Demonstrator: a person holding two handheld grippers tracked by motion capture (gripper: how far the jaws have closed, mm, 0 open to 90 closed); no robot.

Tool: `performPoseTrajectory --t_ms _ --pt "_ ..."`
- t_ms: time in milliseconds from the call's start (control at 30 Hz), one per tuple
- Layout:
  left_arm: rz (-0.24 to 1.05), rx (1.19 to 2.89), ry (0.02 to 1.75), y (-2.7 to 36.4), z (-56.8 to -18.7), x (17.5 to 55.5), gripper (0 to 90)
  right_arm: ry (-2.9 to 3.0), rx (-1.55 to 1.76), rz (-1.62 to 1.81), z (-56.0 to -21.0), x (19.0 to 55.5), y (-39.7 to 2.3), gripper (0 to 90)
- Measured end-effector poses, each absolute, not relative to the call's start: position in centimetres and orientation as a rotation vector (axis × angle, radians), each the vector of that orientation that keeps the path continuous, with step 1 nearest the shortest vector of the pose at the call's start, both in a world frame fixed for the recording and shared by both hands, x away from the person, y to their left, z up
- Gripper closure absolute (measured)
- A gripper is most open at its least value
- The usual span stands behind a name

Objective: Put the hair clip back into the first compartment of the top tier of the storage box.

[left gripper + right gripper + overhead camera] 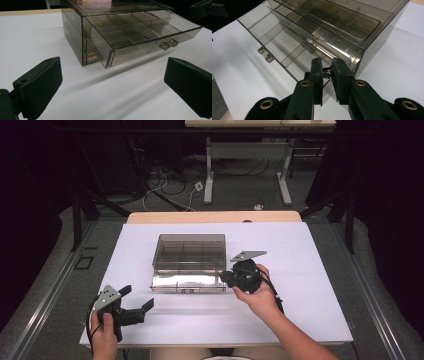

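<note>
Right gripper (327,72), jaws nearly closed on a small dark item (327,73), at the open drawer's (140,37) right corner; left gripper (137,298) wide open, empty, well clear on bare table (310,270).

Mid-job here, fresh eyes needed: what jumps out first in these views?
A smoky see-through drawer box sits mid-table on the white sheet, its top drawer pulled out and showing empty compartments. The right tongs pinch a small dark object over the open drawer's right corner. The left tongs wait wide open near the table's front left.
</note>
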State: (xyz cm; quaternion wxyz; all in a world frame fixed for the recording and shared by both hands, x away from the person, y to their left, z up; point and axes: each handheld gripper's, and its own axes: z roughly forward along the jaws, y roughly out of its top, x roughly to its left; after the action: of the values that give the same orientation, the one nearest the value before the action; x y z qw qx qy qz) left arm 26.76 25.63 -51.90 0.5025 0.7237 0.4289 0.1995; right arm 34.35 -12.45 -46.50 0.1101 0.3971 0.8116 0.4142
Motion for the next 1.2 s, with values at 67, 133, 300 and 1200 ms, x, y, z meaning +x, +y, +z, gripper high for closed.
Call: performPoseTrajectory --t_ms 67,133,300,1200 --pt "0.483 1.748 1.036 25.6 -51.9 26.8 2.0 2.383 1.160 1.223 -46.5 34.4 -12.3 79.5" --pt "0.482 1.747 1.037 25.6 -51.9 26.8 2.0 2.388 1.163 1.223 -46.4 34.3 -12.2 79.5" --pt "0.482 1.748 1.036 25.6 -51.9 26.8 2.0 2.389 1.159 1.226 -46.4 34.3 -11.8 79.5" --pt "0.482 1.746 1.037 25.7 -51.9 26.7 2.0 2.426 1.090 1.277 -46.0 34.8 -8.8 79.5"
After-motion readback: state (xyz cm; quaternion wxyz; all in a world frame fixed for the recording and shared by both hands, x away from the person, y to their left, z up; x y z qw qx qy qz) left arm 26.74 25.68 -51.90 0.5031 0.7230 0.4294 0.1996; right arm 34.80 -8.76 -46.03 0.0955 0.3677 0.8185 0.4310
